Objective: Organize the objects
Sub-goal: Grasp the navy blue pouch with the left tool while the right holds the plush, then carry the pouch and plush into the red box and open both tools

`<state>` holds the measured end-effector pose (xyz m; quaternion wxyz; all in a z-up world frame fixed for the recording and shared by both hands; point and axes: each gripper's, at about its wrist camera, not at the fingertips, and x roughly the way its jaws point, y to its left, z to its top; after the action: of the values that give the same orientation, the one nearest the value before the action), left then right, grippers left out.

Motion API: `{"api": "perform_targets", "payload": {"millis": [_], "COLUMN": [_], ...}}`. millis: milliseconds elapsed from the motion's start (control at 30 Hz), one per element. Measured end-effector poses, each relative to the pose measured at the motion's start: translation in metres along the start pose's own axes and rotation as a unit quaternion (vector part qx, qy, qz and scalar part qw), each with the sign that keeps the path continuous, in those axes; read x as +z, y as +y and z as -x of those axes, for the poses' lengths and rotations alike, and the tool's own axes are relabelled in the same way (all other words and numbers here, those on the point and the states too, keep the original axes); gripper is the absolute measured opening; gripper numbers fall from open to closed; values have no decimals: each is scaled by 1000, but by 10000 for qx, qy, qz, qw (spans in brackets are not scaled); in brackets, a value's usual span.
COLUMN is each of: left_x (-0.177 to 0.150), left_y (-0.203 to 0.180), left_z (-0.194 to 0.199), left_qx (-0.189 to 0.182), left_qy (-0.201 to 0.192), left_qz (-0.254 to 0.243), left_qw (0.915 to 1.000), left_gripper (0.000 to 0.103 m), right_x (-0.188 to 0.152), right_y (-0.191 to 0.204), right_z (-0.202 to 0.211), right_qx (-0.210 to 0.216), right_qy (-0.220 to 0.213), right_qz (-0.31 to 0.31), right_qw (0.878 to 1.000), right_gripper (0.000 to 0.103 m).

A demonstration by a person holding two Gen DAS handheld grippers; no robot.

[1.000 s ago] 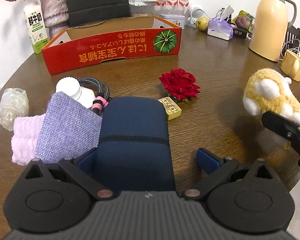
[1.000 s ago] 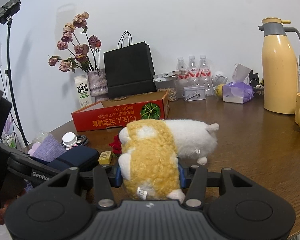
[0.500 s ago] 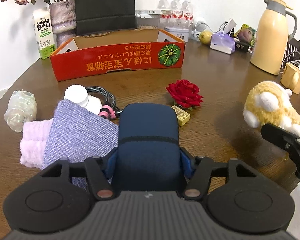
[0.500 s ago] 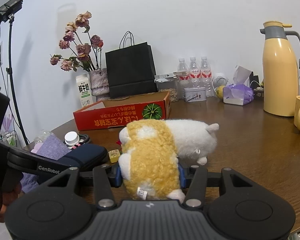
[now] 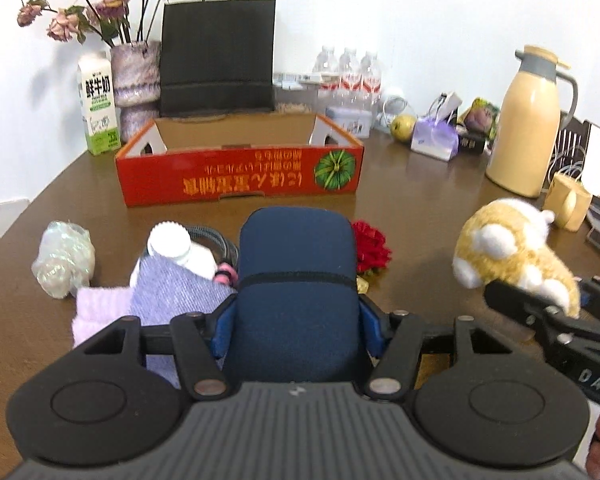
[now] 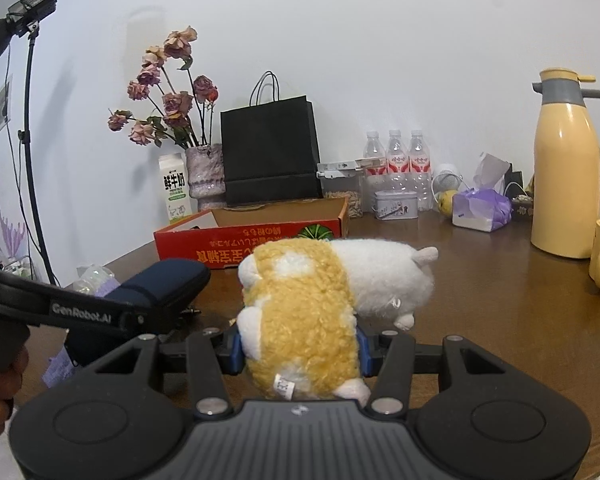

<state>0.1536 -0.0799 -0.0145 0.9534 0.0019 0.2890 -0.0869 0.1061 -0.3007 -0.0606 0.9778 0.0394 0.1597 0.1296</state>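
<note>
Navy fabric fills the left gripper (image 5: 296,320), its blue pads clamped on a zippered case (image 5: 296,280) raised off the counter (image 5: 420,200); the right gripper (image 6: 300,350) pinches a tan-and-white plush toy (image 6: 300,312). Beyond them the red cardboard box (image 5: 240,178) appears empty, while a red rose (image 5: 370,250), purple cloths (image 5: 172,296) and white-capped bottle (image 5: 168,240) await sorting.

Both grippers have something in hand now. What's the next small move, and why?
Probably carry the navy case forward and over the near wall of the red cardboard box. The left gripper is clamped on the case, already clear of the table, and the box stands open and looks empty directly ahead. The right gripper can wait holding the plush toy.
</note>
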Motion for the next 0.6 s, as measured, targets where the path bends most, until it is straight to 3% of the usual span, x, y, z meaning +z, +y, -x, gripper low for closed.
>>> {"api": "perform_targets", "payload": {"millis": [600], "left_x": [49], "left_y": [32], "left_z": [10], "left_qx": [165], "left_qy": [-539], "left_qz": [410], "left_qw": [9976], "left_gripper": [62], "right_x": [46], "right_y": [33], "right_z": [-40], "right_qx": [338], "right_qy": [-190], "right_qz": [111], "right_qw": [9992], "right_gripper": [48]}}
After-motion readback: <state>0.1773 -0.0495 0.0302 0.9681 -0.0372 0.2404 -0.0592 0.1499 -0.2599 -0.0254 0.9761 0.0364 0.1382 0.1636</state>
